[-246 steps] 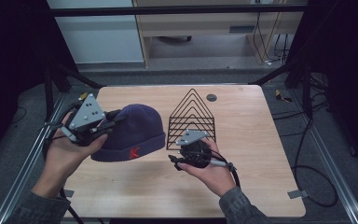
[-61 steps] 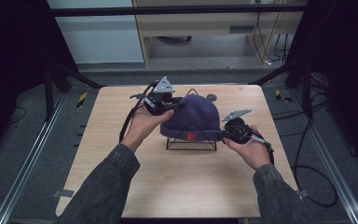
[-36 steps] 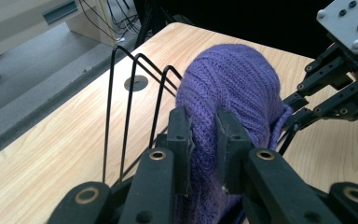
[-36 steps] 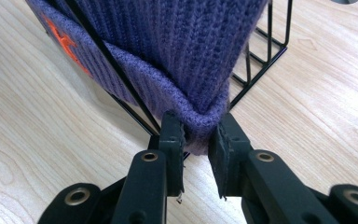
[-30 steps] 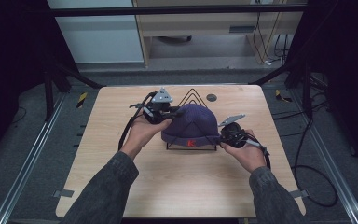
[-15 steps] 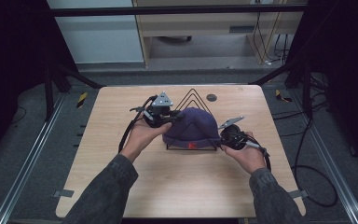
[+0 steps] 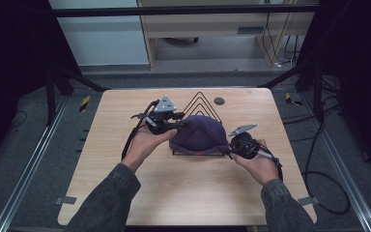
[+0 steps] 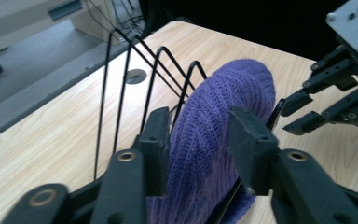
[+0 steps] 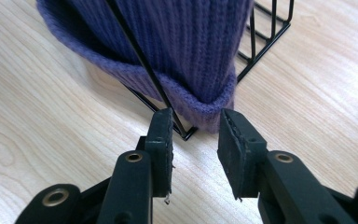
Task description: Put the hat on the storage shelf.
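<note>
Both grippers loosening around a purple knit beanie on a wire rack

Left gripper (image 8: 198,140) has just been opening; its jaws flank the ribbed purple beanie (image 8: 219,121), which is draped over the black wire rack (image 8: 135,79) on the counter (image 7: 125,193). Right gripper (image 9: 193,135) has also been opening, with the beanie's folded cuff and a rack corner just ahead of its parted jaws.

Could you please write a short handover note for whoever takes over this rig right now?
Left tongs: open, just been opening, knit still between the pads.
Right tongs: open, just been opening, at the hem, clear of it.
Purple beanie: draped over the black wire rack mid-table, hem at the rack's base.
Done: beanie set on the rack and let go.
Left: probably only draw both hands back; check it sits straight.
</note>
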A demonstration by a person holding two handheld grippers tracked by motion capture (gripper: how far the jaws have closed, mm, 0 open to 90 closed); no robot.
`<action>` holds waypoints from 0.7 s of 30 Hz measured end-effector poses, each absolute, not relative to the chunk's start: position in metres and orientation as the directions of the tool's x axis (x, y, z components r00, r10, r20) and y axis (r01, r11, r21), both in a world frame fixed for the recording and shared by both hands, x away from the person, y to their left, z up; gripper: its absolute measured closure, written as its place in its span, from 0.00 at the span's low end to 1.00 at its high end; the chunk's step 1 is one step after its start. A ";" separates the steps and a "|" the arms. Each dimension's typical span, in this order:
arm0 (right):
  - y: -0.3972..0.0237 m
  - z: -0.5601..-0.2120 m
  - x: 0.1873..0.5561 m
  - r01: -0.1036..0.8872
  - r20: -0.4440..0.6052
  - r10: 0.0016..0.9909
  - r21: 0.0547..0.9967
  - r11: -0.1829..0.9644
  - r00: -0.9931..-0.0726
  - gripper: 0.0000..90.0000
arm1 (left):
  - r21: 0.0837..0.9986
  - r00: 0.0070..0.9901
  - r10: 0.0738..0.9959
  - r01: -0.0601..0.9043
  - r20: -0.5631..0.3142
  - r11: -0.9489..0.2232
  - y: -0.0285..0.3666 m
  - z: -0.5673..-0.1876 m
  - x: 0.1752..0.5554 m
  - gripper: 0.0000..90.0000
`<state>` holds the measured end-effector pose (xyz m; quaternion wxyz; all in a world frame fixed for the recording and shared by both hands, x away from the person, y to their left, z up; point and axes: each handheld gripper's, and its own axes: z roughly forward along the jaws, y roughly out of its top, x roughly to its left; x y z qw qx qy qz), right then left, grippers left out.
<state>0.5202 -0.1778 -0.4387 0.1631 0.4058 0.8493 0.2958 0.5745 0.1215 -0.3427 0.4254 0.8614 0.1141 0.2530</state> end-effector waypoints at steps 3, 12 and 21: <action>-0.176 -0.432 0.514 0.580 -0.048 0.789 0.650 0.490 -0.612 0.69 | 0.789 0.837 0.422 -0.019 0.349 -0.614 0.125 -0.340 0.569 0.61; -0.171 -0.420 0.506 0.561 -0.059 0.791 0.674 0.481 -0.608 0.61 | 0.793 0.826 0.448 0.003 0.341 -0.610 0.135 -0.333 0.558 0.47; -0.166 -0.408 0.500 0.538 -0.066 0.795 0.703 0.465 -0.602 0.45 | 0.782 0.834 0.444 0.026 0.327 -0.623 0.140 -0.331 0.552 0.28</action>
